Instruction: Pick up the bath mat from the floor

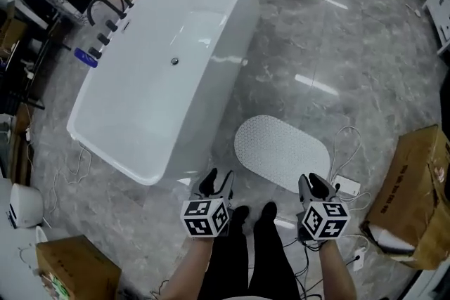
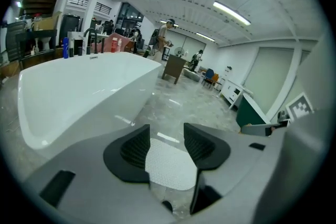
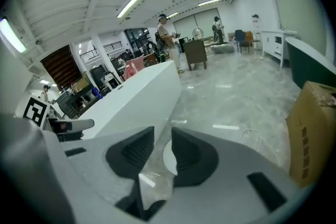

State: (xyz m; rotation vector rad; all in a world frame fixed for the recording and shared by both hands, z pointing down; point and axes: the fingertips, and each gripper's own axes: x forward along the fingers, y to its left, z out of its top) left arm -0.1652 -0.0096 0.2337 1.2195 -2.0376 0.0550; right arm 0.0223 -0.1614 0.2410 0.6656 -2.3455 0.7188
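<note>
Mat slants upper left to lower right; right hand-held gripper nearest its lower end, left hand-held gripper farther; both open, empty.

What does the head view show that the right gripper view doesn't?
Only the head view: the whole oval bath mat lying flat on the floor, the wearer's black shoes, and the drain in the tub. Only the right gripper view: ceiling lights, a person standing far off, and the right claw up close, jaws apart. Both: the white bathtub, the cardboard box and the grey floor.
</note>
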